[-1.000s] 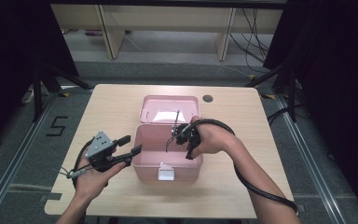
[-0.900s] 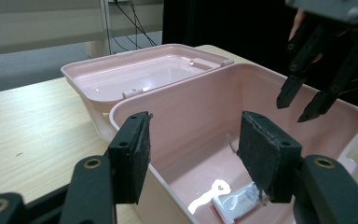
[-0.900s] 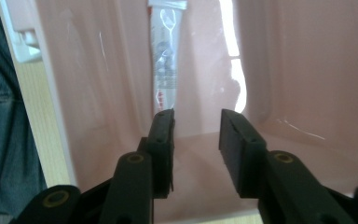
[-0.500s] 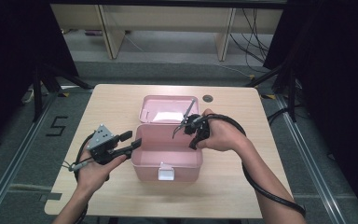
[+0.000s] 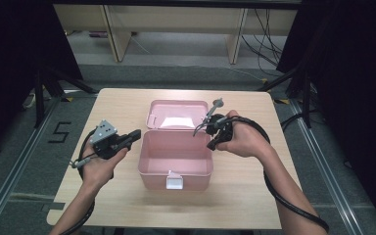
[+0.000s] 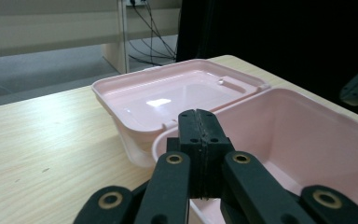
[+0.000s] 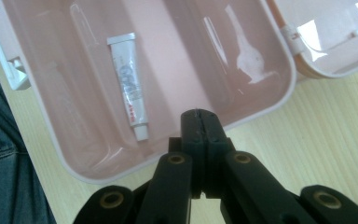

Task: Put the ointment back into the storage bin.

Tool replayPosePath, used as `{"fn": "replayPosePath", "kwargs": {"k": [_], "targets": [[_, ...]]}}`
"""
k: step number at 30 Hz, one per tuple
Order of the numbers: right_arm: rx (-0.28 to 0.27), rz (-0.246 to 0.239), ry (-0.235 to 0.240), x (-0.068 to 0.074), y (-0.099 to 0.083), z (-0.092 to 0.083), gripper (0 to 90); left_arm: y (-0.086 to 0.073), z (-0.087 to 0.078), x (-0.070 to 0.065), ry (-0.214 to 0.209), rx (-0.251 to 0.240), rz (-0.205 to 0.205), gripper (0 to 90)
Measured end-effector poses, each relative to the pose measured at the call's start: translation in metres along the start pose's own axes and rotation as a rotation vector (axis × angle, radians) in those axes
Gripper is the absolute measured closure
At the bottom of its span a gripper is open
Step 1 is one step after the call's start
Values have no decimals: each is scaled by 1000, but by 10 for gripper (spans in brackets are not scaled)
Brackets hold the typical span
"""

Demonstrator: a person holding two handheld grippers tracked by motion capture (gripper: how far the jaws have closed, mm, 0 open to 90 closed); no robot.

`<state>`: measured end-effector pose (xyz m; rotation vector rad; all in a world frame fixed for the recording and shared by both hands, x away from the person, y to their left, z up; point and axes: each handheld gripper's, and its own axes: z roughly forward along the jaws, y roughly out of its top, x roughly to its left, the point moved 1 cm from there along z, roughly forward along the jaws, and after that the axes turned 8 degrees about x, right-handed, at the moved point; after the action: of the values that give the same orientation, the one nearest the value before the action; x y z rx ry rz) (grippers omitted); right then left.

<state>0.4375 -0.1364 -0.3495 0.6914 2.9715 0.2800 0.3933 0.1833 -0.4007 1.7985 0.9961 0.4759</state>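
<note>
Item: pink box point(image 5: 175, 157), lid point(image 5: 176, 114) thrown fully back and lying open toward the far edge of the table point(image 5: 254, 196). It sits near the middle of the table, its white latch point(image 5: 174, 182) facing the near edge.

Contents: one small white tube point(image 7: 129, 85), lying flat on the box floor in the right gripper view, apart from the walls.

Left gripper point(image 6: 199, 122): jaws pressed together on nothing, having just been closing. It is held just beside the box's left wall, clear of the rim.

Right gripper point(image 7: 199, 120): jaws likewise pressed together and empty, just closed. It is poised above the box's right rim, pointing down toward the interior.

Risks, as judged:
- With both grippers off the box, nothing steadies it. A push on the lid from one side would likely slide the light box across the smooth table.
- Swinging the lid over may pinch a jaw or the trailing cable at the rim.
- The latch may not catch if the lid comes down skewed.
</note>
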Motion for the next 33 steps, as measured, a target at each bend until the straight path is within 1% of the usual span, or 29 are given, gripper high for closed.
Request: {"fn": "replayPosePath", "kwargs": {"k": [1, 3, 4, 6, 8, 9, 10, 12, 14, 15, 17, 18, 19, 21, 22, 23, 24, 26, 28, 29, 31, 32, 33], "targets": [[-2, 1, -2, -1, 0, -1, 900, 1, 2, 2, 4, 8, -1, 900], [-10, 21, -6, -2, -2, -1, 900, 3, 6, 6, 6, 18, -10, 900], [-16, 20, -7, -3, -2, -2, 900, 4, 8, 8, 6, 24, -17, 900], [-21, 23, -9, -6, -3, -2, 900, 7, 13, 14, 13, 28, -33, 898], [-31, 36, -14, -9, -4, -1, 900, 11, 19, 21, 21, 44, -43, 897], [-36, 46, -15, -10, -4, -1, 900, 13, 22, 24, 23, 52, -49, 897], [-38, 68, -11, -11, -5, -2, 900, 14, 25, 27, 27, 56, -55, 896], [-57, 86, -18, -16, -5, -3, 893, 18, 32, 34, 31, 73, -70, 890], [-69, 120, -18, -20, -6, -3, 879, 21, 39, 40, 42, 86, -84, 852], [-78, 136, -27, -23, -7, -3, 869, 23, 42, 43, 44, 93, -93, 818], [-92, 155, -30, -29, -8, -2, 862, 27, 49, 48, 49, 102, -112, 782], [-96, 180, -33, -31, -9, -2, 856, 28, 53, 50, 56, 109, -116, 755], [-102, 192, -36, -34, -10, -1, 851, 30, 57, 53, 60, 112, -126, 729], [-113, 225, -32, -39, -12, 0, 847, 32, 64, 58, 78, 128, -143, 679], [-115, 250, -28, -41, -14, 1, 846, 34, 67, 60, 81, 133, -153, 659], [-116, 247, -35, -44, -15, 2, 844, 35, 70, 63, 79, 134, -163, 657], [-115, 266, -35, -45, -16, 3, 839, 36, 73, 65, 81, 134, -172, 649], [-113, 274, -32, -48, -18, 5, 832, 38, 78, 68, 88, 137, -189, 633], [-115, 286, -33, -50, -19, 7, 824, 39, 83, 71, 97, 160, -193, 614], [-119, 283, -38, -51, -19, 8, 821, 40, 86, 72, 99, 166, -197, 606], [-121, 293, -41, -53, -19, 9, 816, 40, 91, 74, 91, 188, -196, 594], [-122, 289, -41, -54, -19, 10, 812, 40, 94, 75, 89, 197, -203, 591], [-122, 310, -38, -53, -19, 10, 807, 40, 95, 77, 91, 212, -193, 587]]}}
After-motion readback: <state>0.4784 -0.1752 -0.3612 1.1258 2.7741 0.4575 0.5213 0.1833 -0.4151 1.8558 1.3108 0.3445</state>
